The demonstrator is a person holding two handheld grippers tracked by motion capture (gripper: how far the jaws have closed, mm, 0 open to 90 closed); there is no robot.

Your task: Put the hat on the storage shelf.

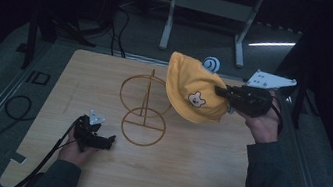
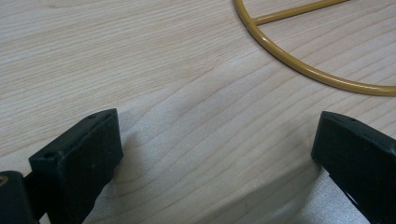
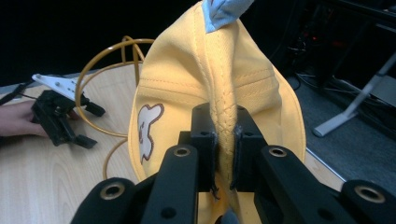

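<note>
A yellow cap [image 1: 194, 90] with a small bear patch and a pale blue tab hangs in the air over the table's right side. My right gripper [image 1: 221, 92] is shut on a folded seam of the cap [image 3: 224, 88], its jaws pinching the fabric between them. Left of the cap stands a golden wire stand [image 1: 144, 108] with an upright ring and a flat ring base. My left gripper [image 1: 109, 141] rests on the wooden table [image 1: 167, 174] just left of the stand's base, its jaws wide apart with nothing between them, and the base ring [image 2: 299, 60] curves ahead of it.
The table's far edge gives onto a dark floor with a white metal frame [image 1: 208, 9] and cables [image 1: 16, 105] at the left. Bare wood lies in front of the stand and between the person's two forearms.
</note>
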